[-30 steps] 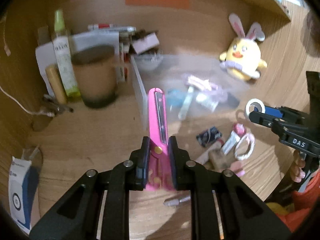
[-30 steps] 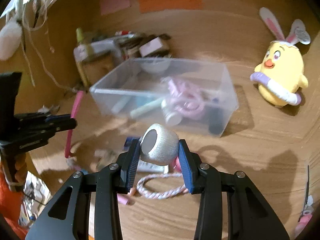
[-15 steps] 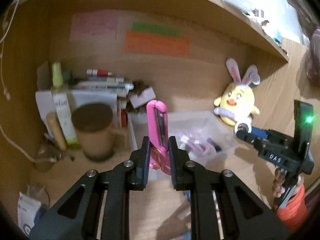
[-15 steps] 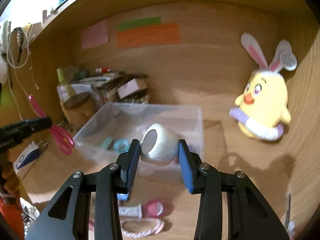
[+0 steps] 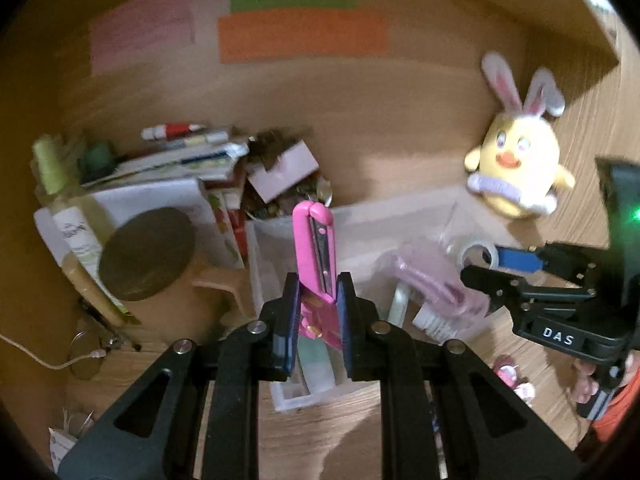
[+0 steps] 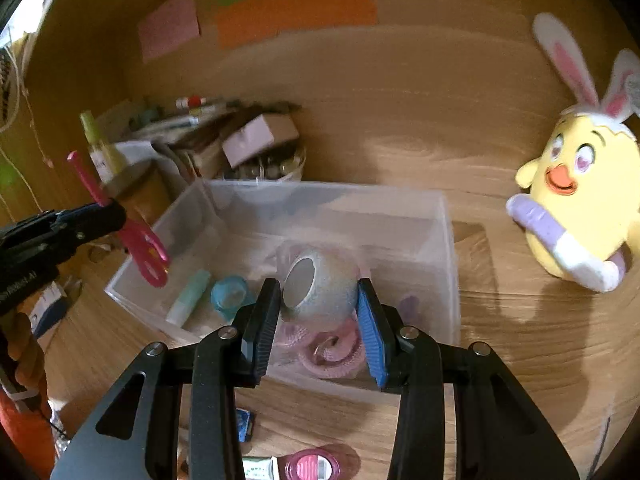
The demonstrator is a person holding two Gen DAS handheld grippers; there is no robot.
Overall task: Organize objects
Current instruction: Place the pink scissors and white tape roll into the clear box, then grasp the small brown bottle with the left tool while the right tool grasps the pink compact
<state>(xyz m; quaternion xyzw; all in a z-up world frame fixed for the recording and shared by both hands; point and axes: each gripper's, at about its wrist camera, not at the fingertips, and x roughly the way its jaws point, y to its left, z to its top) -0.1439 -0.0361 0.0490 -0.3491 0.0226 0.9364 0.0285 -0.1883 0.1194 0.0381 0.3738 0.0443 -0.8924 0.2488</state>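
Left hand-held gripper (image 5: 317, 312) clamped on pink scissors (image 5: 314, 248), blades up. Right hand-held gripper (image 6: 319, 320) grips a silvery tape roll (image 6: 320, 290) over the clear bin (image 6: 448, 248) (cords, tubes inside). Beyond right gripper: yellow bunny plush (image 6: 580, 208).

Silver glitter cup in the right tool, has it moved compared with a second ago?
Yes. The silver glitter cup, clamped in the right tool, has travelled forward from above the desk clutter to over the clear plastic bin.
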